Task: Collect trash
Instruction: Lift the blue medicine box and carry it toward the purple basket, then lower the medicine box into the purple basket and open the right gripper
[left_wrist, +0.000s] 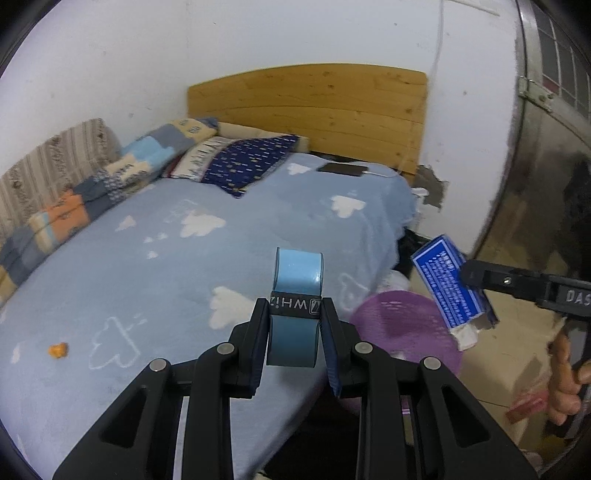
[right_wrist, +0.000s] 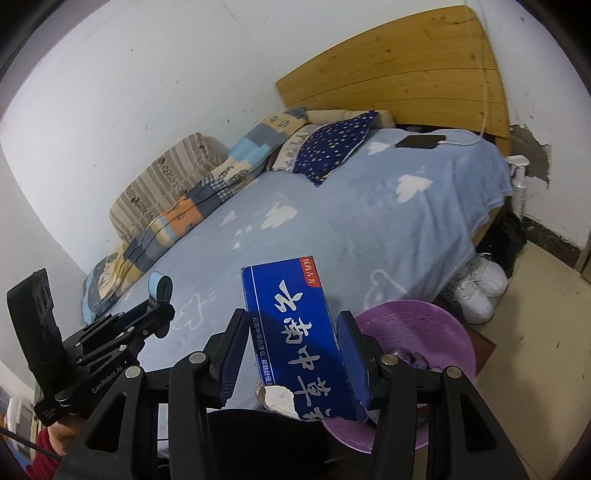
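You hold two black two-finger grippers, one piece of trash in each. Your left gripper (left_wrist: 293, 332) is clamped narrowly on one light-blue roll of grip tape (left_wrist: 295, 306) with a black band, standing upright between the pads above the bed's edge. Your right gripper (right_wrist: 291, 354) has its jaws about half spread, closed on one long dark-blue cardboard toothpaste box (right_wrist: 295, 332) with white characters; its near end is torn open and white inside. Both pads lie against the box's sides.

One round purple perforated plastic basket (right_wrist: 436, 332) sits on the floor beside the bed, just beyond the box; its near rim is hidden behind the right gripper's fingers, and what lies inside is too dim to name. One small orange scrap (left_wrist: 58, 350) lies on the light-blue cloud-print bedspread (left_wrist: 166, 277), well apart from both grippers.

One dark phone (right_wrist: 421, 141) on a white cable lies near the wooden headboard (right_wrist: 406, 74). One pair of white shoes (right_wrist: 480, 291) shows under the bed's edge, partly covered by the bedspread. Your right hand (left_wrist: 565, 376) is cut off at the frame edge in the left wrist view.
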